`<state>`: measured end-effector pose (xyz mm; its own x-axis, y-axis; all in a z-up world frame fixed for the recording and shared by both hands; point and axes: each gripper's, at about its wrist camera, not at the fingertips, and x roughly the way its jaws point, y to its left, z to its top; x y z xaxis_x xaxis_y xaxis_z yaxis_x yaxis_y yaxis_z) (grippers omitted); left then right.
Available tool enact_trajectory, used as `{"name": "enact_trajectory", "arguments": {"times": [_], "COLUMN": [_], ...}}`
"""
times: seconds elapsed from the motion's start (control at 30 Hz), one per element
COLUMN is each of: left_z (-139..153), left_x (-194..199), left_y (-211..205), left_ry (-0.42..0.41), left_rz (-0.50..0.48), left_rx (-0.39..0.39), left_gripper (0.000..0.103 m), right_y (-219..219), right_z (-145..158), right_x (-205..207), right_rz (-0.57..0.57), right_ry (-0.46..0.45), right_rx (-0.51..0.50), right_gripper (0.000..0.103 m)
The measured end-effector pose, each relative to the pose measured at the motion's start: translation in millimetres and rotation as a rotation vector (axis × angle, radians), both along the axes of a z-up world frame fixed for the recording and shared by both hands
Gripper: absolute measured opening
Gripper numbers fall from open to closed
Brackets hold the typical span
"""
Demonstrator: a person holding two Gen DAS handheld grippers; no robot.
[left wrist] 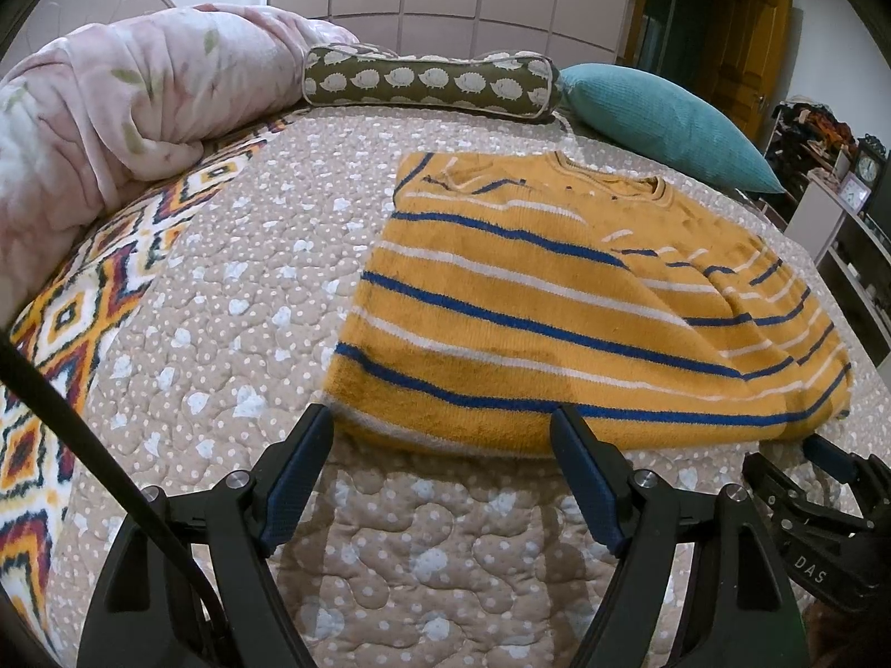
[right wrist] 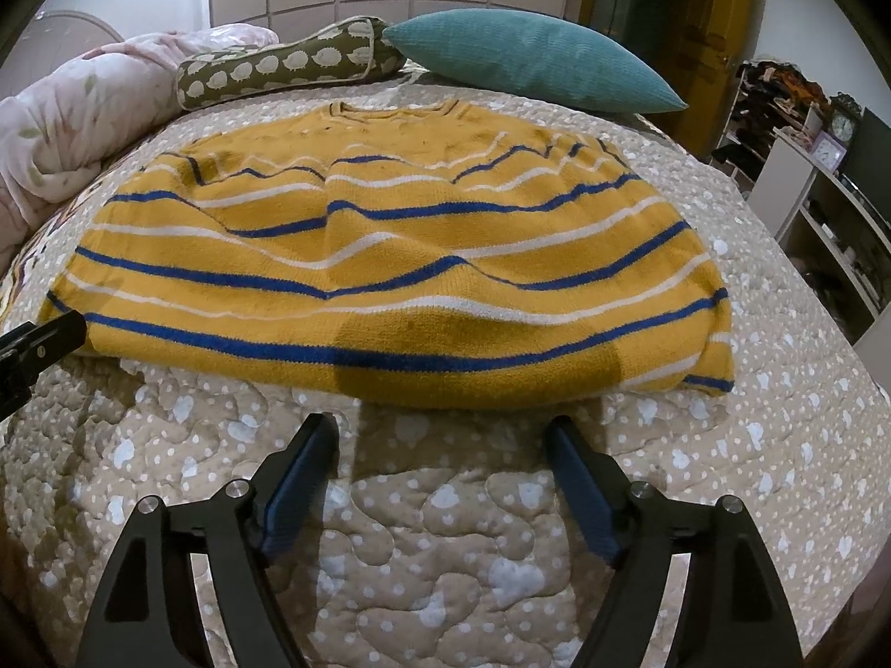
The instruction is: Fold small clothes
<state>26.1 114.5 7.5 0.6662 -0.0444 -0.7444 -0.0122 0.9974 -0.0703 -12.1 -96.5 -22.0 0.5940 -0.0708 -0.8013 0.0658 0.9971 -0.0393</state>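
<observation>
A yellow sweater (left wrist: 557,300) with blue and white stripes lies flat on the quilted bed cover (left wrist: 234,256), sleeves folded in over the body, collar at the far side. It also shows in the right wrist view (right wrist: 390,256). My left gripper (left wrist: 442,428) is open and empty, its fingertips at the sweater's near hem on the left part. My right gripper (right wrist: 442,434) is open and empty, just short of the near hem on the right part. The right gripper also shows at the lower right of the left wrist view (left wrist: 818,467).
A pink floral duvet (left wrist: 111,111) is bunched at the far left. A hedgehog-print bolster (left wrist: 429,83) and a teal pillow (left wrist: 662,122) lie beyond the collar. White shelves with clocks (right wrist: 824,167) stand past the bed's right edge.
</observation>
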Motion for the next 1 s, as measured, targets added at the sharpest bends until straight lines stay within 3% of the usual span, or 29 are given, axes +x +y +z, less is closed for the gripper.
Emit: {"name": "enact_trajectory", "arguments": {"times": [0.33,1.0], "left_z": [-2.6,-9.3], "left_x": [2.8,0.6], "left_y": [0.5,5.5], "left_ry": [0.013,0.032], "left_rz": [-0.003,-0.007], "left_rx": [0.004,-0.011], "left_gripper": [0.08,0.082], "right_y": [-5.5,-5.0], "right_z": [-2.9,-5.3], "right_x": [-0.2,-3.1], "right_rz": [-0.023,-0.023], "right_ry": [-0.014,-0.041], "right_rx": [0.023,0.023], "right_gripper": [0.091,0.094]}}
